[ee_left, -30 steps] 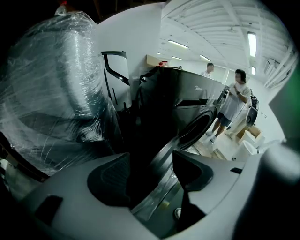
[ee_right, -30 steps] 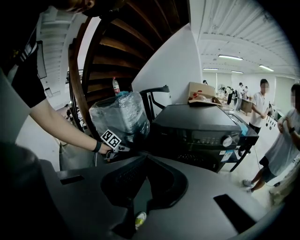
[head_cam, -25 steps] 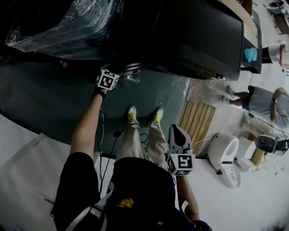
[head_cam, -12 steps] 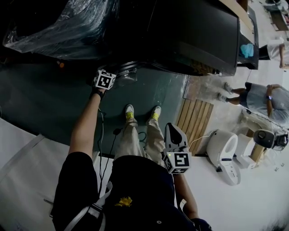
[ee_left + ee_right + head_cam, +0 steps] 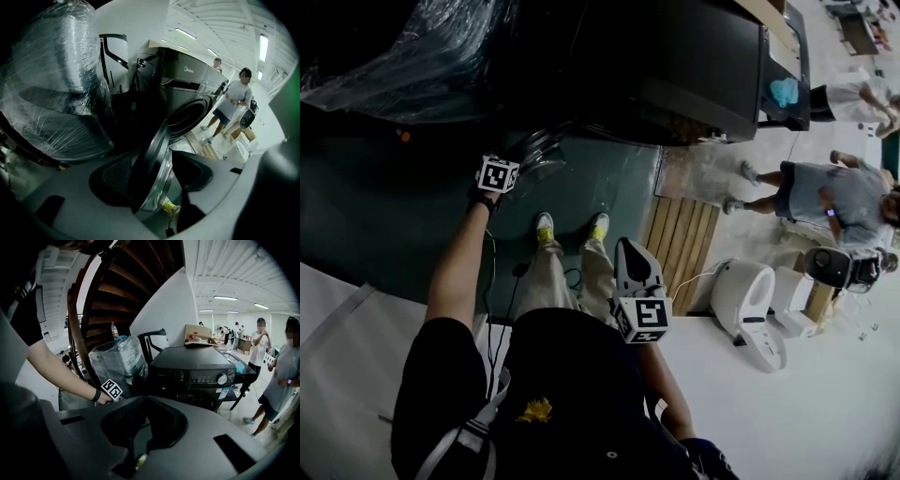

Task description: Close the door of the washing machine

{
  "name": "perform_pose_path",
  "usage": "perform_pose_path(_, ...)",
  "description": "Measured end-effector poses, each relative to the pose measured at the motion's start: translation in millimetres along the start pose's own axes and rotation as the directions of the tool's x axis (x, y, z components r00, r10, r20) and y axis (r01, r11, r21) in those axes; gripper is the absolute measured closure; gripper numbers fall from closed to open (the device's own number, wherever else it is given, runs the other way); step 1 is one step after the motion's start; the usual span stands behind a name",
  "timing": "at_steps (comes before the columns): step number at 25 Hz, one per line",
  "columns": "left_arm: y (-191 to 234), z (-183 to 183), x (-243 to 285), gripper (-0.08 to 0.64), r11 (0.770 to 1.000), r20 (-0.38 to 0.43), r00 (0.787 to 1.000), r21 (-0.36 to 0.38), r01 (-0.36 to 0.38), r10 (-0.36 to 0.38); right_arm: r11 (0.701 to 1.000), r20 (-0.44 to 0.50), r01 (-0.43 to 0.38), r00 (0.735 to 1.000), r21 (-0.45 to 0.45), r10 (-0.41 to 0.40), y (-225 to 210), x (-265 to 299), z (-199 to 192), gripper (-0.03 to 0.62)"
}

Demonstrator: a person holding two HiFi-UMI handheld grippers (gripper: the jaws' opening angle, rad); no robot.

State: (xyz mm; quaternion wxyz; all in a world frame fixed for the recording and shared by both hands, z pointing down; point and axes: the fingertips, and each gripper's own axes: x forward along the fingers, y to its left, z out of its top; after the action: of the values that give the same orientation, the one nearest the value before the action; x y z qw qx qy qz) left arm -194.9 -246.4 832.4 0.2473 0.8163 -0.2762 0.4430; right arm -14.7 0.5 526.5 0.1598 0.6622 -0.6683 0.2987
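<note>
Since a second ago my left gripper (image 5: 153, 174) has drifted a little nearer the shoes (image 5: 546, 229), and its jaws have just been opening. Nearest me, the right gripper (image 5: 147, 401) hangs beside my body, jaws drawn together on nothing. Further out, the left one stands wide with the rim of the door (image 5: 157, 150) between its jaws, the door swung open from the dark washing machine (image 5: 192, 93) behind.

Large indoor test hall as I view it remotely, dark washing machine (image 5: 192, 373) standing loose beside a plastic-wrapped bundle (image 5: 117, 362), wooden pallet (image 5: 675, 246), white toilet (image 5: 745, 298) set out on the open floor, strip ceiling lights (image 5: 225, 298), dark spiral staircase (image 5: 140, 282), bystanders (image 5: 281, 376) nearby.
</note>
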Motion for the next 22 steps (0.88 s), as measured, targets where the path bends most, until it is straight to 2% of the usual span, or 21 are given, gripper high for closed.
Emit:
perform_pose_path(6, -52.7, -9.5, -8.2, 0.276, 0.991, -0.028, 0.999, -0.129, 0.039, -0.043, 1.000, 0.011, 0.011, 1.000, 0.005, -0.011, -12.8, -8.4, -3.2, 0.566)
perform_pose_path(11, -94.2, -23.1, -13.1, 0.276, 0.972, -0.066, 0.996, -0.232, 0.045, -0.061, 1.000, 0.003, 0.003, 1.000, 0.015, -0.003, -20.0, -13.3, -7.9, 0.566)
perform_pose_path(18, -165.8, -17.0, -0.4, 0.265, 0.948, -0.071, 0.992, -0.308, 0.081, -0.107, 0.998, 0.003, 0.050, 0.999, 0.045, -0.050, -50.3, -26.4, -15.3, 0.566)
perform_pose_path(22, -203.3, -5.6, 8.5, 0.250, 0.920, -0.046, 0.987, -0.371, 0.129, -0.157, 0.995, -0.006, 0.069, 0.998, 0.065, -0.069, -64.2, -33.4, -22.2, 0.566)
